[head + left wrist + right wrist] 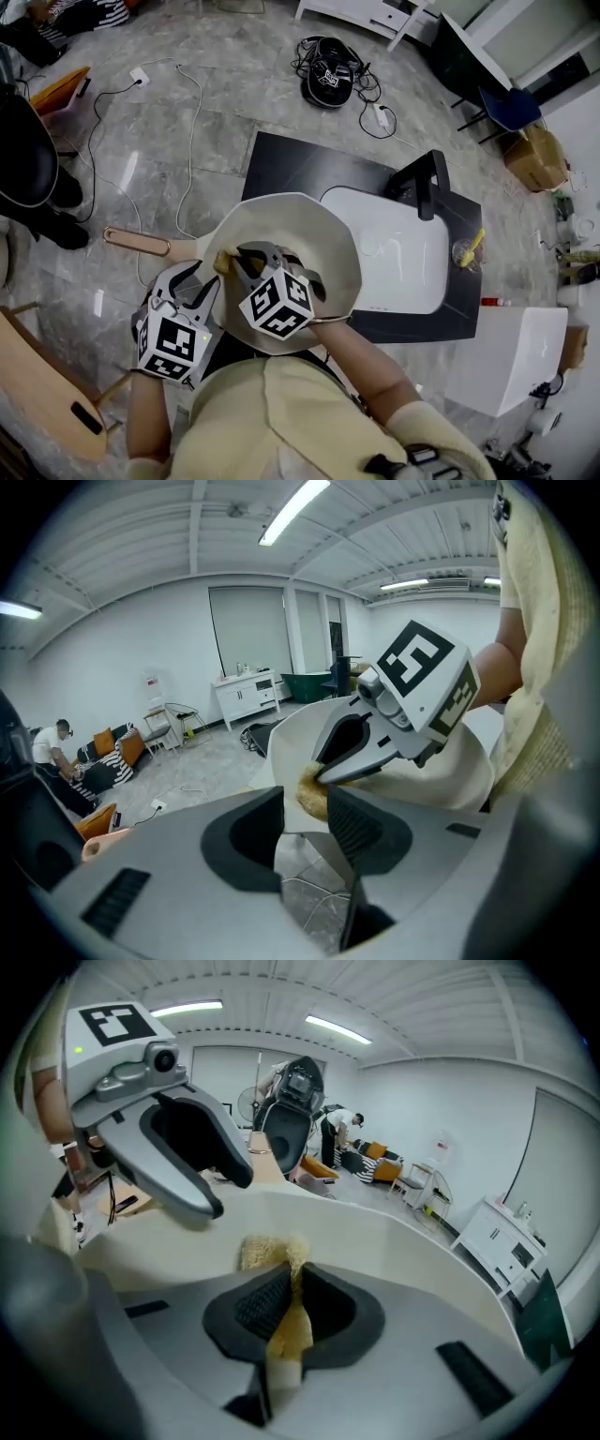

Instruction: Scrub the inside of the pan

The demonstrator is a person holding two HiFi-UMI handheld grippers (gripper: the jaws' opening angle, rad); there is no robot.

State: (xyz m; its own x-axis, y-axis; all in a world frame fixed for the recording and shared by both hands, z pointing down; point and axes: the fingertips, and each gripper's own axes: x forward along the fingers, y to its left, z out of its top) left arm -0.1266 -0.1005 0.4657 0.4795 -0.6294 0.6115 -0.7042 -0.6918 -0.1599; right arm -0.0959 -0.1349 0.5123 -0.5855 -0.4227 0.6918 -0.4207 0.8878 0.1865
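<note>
A cream pan point(314, 230) with a wooden handle point(136, 241) is tilted over the black counter's near-left corner. My left gripper point(204, 279) is shut on the pan's rim point(302, 841) near the handle. My right gripper point(240, 260) reaches into the pan and is shut on a yellow fibrous sponge point(223, 262). In the right gripper view the sponge point(267, 1251) sticks out past the right gripper point(289, 1277) and lies against the pan's inner wall point(403, 1241). The left gripper view shows the right gripper point(319, 775) pressing the sponge point(311, 797) onto the wall just beyond the rim.
Behind the pan is a white sink point(398, 248) set in the black counter point(291, 164), with a black faucet point(427, 183). A cup with a yellow item point(466, 251) stands at the sink's right. Cables and a black bag point(328, 70) lie on the floor. A wooden chair point(47, 394) is near left.
</note>
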